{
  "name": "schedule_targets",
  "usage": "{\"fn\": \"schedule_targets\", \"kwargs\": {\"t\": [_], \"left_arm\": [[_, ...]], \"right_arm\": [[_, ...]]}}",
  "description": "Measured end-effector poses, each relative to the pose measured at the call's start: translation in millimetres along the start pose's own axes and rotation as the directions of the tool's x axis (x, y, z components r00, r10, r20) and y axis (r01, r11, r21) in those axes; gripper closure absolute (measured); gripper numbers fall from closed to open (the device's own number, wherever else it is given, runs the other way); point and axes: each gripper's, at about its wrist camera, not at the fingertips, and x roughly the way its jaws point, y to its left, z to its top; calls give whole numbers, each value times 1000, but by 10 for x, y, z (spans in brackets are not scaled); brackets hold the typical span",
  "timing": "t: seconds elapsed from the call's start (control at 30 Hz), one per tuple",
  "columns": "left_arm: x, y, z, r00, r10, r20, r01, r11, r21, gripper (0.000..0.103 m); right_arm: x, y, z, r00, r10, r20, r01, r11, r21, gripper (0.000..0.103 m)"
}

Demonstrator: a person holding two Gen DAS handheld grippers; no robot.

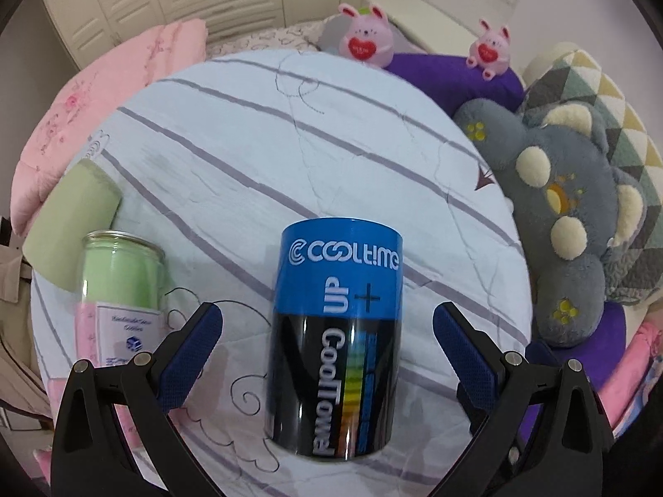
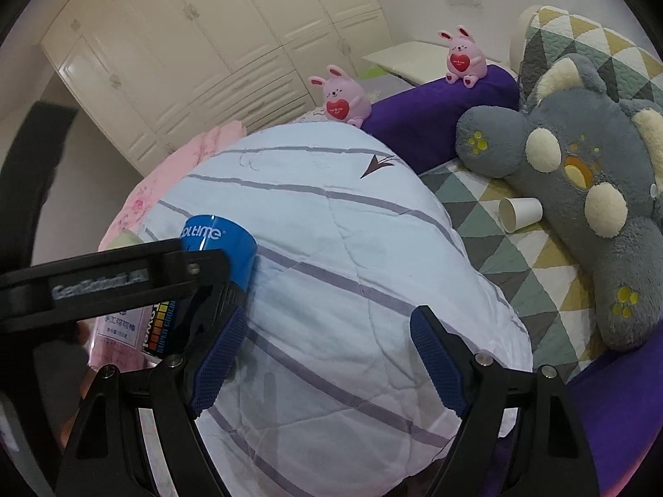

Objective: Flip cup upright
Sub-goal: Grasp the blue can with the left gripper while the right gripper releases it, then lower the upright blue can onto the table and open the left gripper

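Observation:
A white paper cup (image 2: 520, 212) lies on its side on the triangle-patterned quilt, beside the grey plush, its mouth facing left; it shows only in the right wrist view. My right gripper (image 2: 327, 352) is open and empty over the white striped quilt, well short of the cup. My left gripper (image 1: 327, 348) is open, its fingers on either side of a blue and black CoolTime canister (image 1: 335, 343) without touching it. The left gripper also shows in the right wrist view (image 2: 215, 285) at the left, around that canister (image 2: 219, 244).
A green-filled clear can (image 1: 122, 273) and a green roll (image 1: 74, 215) lie left of the canister. A grey plush (image 2: 580, 190), two pink bunny toys (image 2: 344, 99), a purple bolster (image 2: 435, 116) and pink bedding (image 1: 103, 95) ring the white quilt (image 2: 344, 256).

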Motion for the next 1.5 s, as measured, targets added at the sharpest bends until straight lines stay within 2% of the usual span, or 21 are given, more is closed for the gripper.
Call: {"fn": "schedule_targets", "kwargs": {"t": [0.27, 0.43, 0.47, 0.5, 0.57, 0.63, 0.73, 1.0, 1.27, 1.43, 1.5], "left_arm": [[204, -63, 91, 998, 20, -63, -19, 1000, 19, 0], [225, -24, 141, 998, -5, -55, 5, 1000, 1, 2], [239, -18, 151, 998, -8, -61, 8, 1000, 0, 7], [257, -11, 156, 997, -10, -72, 10, 1000, 0, 16], [296, -1, 154, 996, -14, -91, 14, 1000, 3, 25], [300, 2, 148, 996, -23, -89, 24, 1000, 5, 27], [215, 1, 137, 999, -14, -45, 14, 1000, 10, 35], [-6, 170, 191, 996, -29, 89, 31, 999, -16, 35], [-216, 367, 252, 973, -41, 229, 56, 997, -60, 35], [-299, 420, 190, 957, -34, 290, 52, 997, -57, 35], [-347, 442, 133, 947, -60, 316, 82, 995, -56, 35]], "right_arm": [[85, 47, -29, 999, 28, -25, -29, 1000, -8, 20], [99, 28, -31, 999, 34, -31, -33, 999, 8, 20], [106, 33, -24, 999, 34, -33, -33, 999, 9, 20], [111, 39, -25, 999, 33, -35, -33, 999, 7, 20], [114, 47, -27, 999, 31, -35, -31, 1000, 4, 20], [123, 55, -29, 999, 31, -37, -31, 1000, 4, 20], [139, 69, -31, 999, 28, -41, -28, 1000, 3, 20], [171, 148, -38, 999, 29, -39, -30, 999, -18, 20], [186, 247, -24, 999, 41, -14, -42, 998, -45, 20], [211, 406, -35, 999, 42, -1, -41, 993, -109, 20], [220, 442, -41, 999, 39, 0, -39, 992, -120, 20]]}}
